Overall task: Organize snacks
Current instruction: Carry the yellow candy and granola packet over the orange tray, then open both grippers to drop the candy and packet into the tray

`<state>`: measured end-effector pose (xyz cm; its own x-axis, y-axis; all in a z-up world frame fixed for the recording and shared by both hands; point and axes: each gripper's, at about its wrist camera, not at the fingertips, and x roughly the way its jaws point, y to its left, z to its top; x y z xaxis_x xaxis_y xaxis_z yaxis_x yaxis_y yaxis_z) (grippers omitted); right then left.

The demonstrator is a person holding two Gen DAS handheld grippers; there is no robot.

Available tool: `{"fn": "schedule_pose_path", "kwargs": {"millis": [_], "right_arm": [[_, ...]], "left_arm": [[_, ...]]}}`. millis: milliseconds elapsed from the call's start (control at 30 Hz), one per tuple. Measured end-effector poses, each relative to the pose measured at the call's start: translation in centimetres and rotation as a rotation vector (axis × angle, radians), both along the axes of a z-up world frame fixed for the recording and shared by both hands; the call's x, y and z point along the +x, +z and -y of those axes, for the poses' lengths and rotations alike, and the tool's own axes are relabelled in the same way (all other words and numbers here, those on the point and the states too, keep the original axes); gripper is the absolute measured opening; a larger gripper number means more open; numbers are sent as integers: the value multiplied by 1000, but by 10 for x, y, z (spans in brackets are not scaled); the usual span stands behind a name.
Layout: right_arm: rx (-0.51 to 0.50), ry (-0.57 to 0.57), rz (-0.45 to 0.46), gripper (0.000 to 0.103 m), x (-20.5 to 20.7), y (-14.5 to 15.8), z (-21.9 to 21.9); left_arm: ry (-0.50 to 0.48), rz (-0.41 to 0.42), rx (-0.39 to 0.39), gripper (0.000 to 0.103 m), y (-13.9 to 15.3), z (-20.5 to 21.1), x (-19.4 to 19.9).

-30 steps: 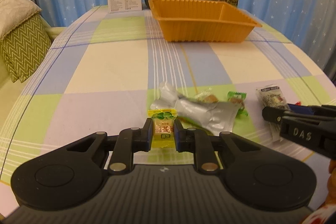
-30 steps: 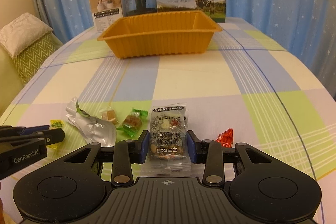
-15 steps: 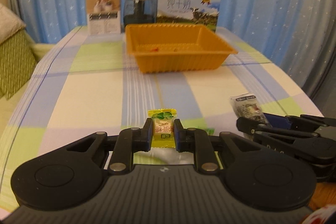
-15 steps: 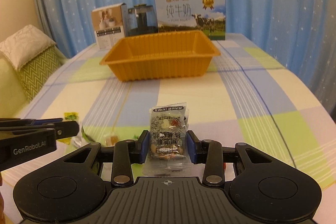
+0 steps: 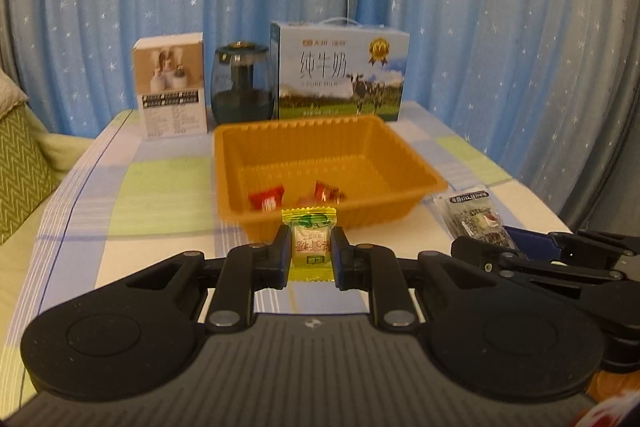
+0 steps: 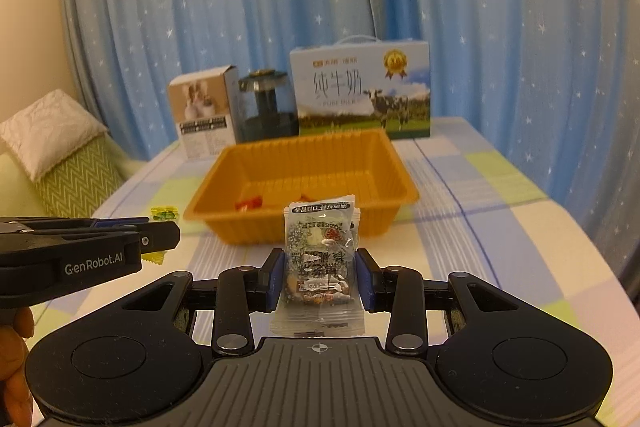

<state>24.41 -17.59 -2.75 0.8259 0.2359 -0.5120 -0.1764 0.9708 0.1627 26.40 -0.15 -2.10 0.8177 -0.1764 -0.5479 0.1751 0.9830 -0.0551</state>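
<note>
Now left hand-held gripper (image 5: pixel 311 254) clamps a yellow-green candy (image 5: pixel 310 243), right hand-held gripper (image 6: pixel 320 277) clamps a clear nut packet (image 6: pixel 319 259); both held above the surface just before the orange tray (image 5: pixel 400 163), which holds two red candies (image 5: pixel 266 198).

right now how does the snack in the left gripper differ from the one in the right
The candy in the left gripper is small, with a yellow-green wrapper; the packet in the right gripper is bigger, clear, showing a dark mix. Both are clamped upright, facing the tray.
</note>
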Motion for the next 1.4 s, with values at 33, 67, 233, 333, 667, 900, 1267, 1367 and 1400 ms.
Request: {"fn": "schedule_pose_path", "kwargs": {"millis": [33,67,233,333,667,900,1267,1367,1400], "right_arm": [[0,0,3,38,5,1,0],[1,0,3,38,11,3,0],[8,3,1,38,43,6,-2],[17,-9,-2,38,63,6,-1],[40,-55,2,38,126,-2,3],[59,-56,-4,38,156,-11,0],[71,-65,-44,38,176,-26,-6],[80,-73,-55,38,177,-28,-4],[84,-78,-56,38,177,-28,-2]], "left_arm": [[-1,5,-1,18,2,0,5],[-2,10,-2,18,4,-1,11],[3,-2,-26,18,4,-8,40],[10,-18,-50,18,3,-15,57],[19,-33,-77,18,-2,-30,107],[26,-70,-96,18,-16,-36,131],[23,-92,-59,26,-37,-36,150],[37,-103,-80,32,-39,-42,150],[40,-102,-85,32,-38,-43,150]]}}
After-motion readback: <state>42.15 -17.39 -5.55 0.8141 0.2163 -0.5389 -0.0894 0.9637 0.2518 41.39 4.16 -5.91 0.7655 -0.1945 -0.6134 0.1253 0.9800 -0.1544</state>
